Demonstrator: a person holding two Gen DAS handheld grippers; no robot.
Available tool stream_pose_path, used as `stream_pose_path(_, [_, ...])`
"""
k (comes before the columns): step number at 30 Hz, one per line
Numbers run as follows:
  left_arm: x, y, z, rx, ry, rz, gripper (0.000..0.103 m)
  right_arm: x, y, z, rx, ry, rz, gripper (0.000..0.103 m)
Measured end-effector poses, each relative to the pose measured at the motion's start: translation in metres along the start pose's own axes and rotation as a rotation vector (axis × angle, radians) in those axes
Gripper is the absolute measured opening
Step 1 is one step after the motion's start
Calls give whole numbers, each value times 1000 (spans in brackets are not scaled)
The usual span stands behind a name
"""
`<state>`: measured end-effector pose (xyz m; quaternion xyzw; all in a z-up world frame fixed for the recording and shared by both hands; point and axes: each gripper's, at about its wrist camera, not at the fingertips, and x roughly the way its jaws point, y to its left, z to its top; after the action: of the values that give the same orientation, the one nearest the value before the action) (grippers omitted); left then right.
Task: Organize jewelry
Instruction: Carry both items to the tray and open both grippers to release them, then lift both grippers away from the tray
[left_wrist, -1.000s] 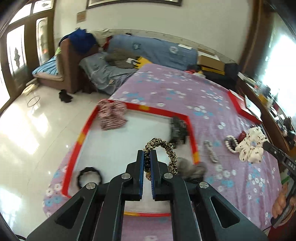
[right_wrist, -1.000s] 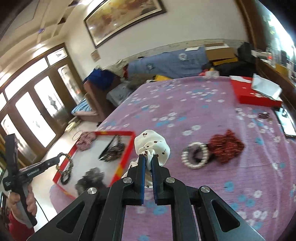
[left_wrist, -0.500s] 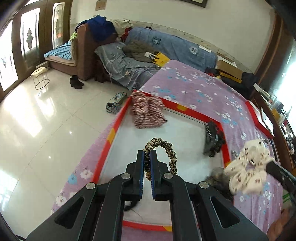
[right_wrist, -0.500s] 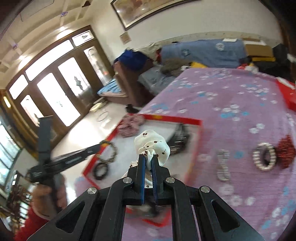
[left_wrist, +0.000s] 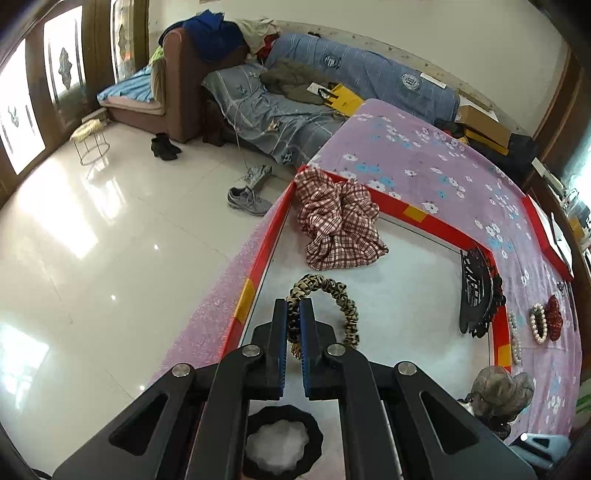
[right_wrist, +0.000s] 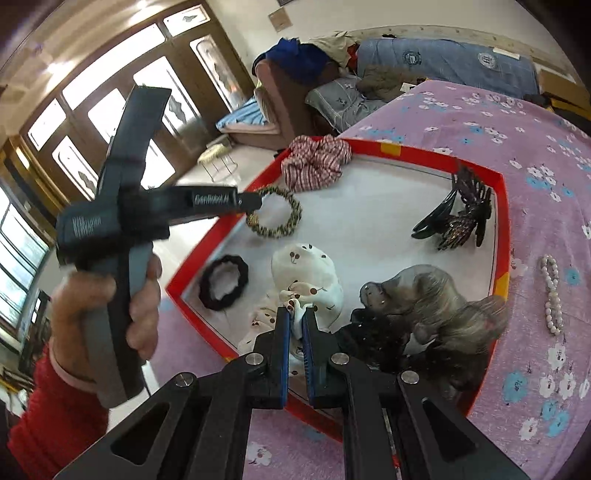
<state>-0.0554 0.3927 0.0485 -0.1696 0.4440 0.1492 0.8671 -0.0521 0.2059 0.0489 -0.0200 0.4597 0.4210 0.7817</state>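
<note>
My left gripper (left_wrist: 293, 314) is shut on a leopard-print scrunchie (left_wrist: 338, 297) and holds it over the left side of the red-rimmed white tray (left_wrist: 424, 214); it shows in the right wrist view (right_wrist: 275, 216) too. My right gripper (right_wrist: 296, 325) is shut on a white dotted scrunchie (right_wrist: 306, 273) that hangs over the tray's near part (right_wrist: 504, 206). In the tray lie a plaid scrunchie (left_wrist: 338, 218), a black claw clip (left_wrist: 476, 295), a black scrunchie (right_wrist: 223, 282) and a grey furry clip (right_wrist: 432, 299).
On the purple flowered cloth (left_wrist: 424, 155) right of the tray lie a pearl bracelet (right_wrist: 552, 295), a pearl ring (left_wrist: 537, 325) and a red scrunchie (left_wrist: 554, 321). The table edge drops to a shiny floor (left_wrist: 92, 240) on the left. A sofa (left_wrist: 332, 85) stands behind.
Both grippers moved left and closer over the tray. The right gripper carried the white scrunchie from over the purple cloth to above the tray's near part.
</note>
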Motion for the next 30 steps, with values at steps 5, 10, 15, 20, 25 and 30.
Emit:
stream_pose_path(5, [6, 1, 0, -3, 11, -13, 6, 13, 7, -1, -13, 24, -5, 9])
stream_pose_path(10, [7, 2, 2, -9, 1, -7, 7, 25, 18, -3, -24, 44, 13, 9])
stream_pose_path(15, [3, 10, 3, -43, 4, -25, 8, 31, 28, -5, -44, 54, 34, 9])
stream_pose_path(20, [-11, 17, 1, -79, -11, -66, 41, 26, 30, -8, -58, 35, 29, 11])
stream_pose_path(25, [-29, 19, 0, -123, -40, -92, 47, 3, 31, -9, -66, -25, 17, 29])
stream_pose_path(30, [-52, 14, -6, -126, -72, -90, 49, -19, 33, -14, -90, -70, 6, 30])
